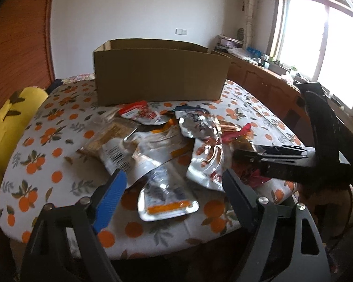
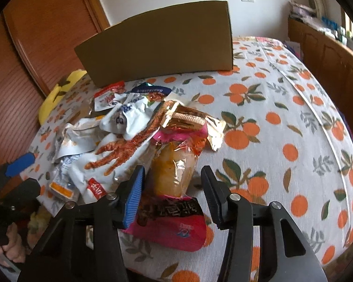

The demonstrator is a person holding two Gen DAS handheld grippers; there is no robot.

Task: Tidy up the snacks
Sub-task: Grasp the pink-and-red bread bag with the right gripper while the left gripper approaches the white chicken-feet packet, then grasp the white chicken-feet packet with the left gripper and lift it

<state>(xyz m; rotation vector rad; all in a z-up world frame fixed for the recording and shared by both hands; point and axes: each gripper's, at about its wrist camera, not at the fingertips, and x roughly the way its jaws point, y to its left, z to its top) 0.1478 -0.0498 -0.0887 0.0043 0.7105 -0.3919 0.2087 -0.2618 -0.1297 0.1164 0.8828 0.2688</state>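
Observation:
A pile of snack packets (image 1: 167,145) lies on the table in front of an open cardboard box (image 1: 160,70). My left gripper (image 1: 174,176) is open and empty, above a silver pouch with an orange strip (image 1: 167,199). My right gripper (image 2: 173,176) is open, its fingers on either side of a pink and clear snack packet (image 2: 174,183) lying flat on the cloth. It shows in the left wrist view (image 1: 266,157) at the pile's right edge. A chicken-feet packet (image 2: 120,150) lies just left of it. The box (image 2: 157,47) stands behind the pile.
The table has an orange-print cloth (image 2: 270,122). A yellow cushion (image 1: 9,122) sits at the left edge. A wooden cabinet with clutter (image 1: 266,70) runs under the window at right. A wooden door (image 2: 42,35) stands behind on the left.

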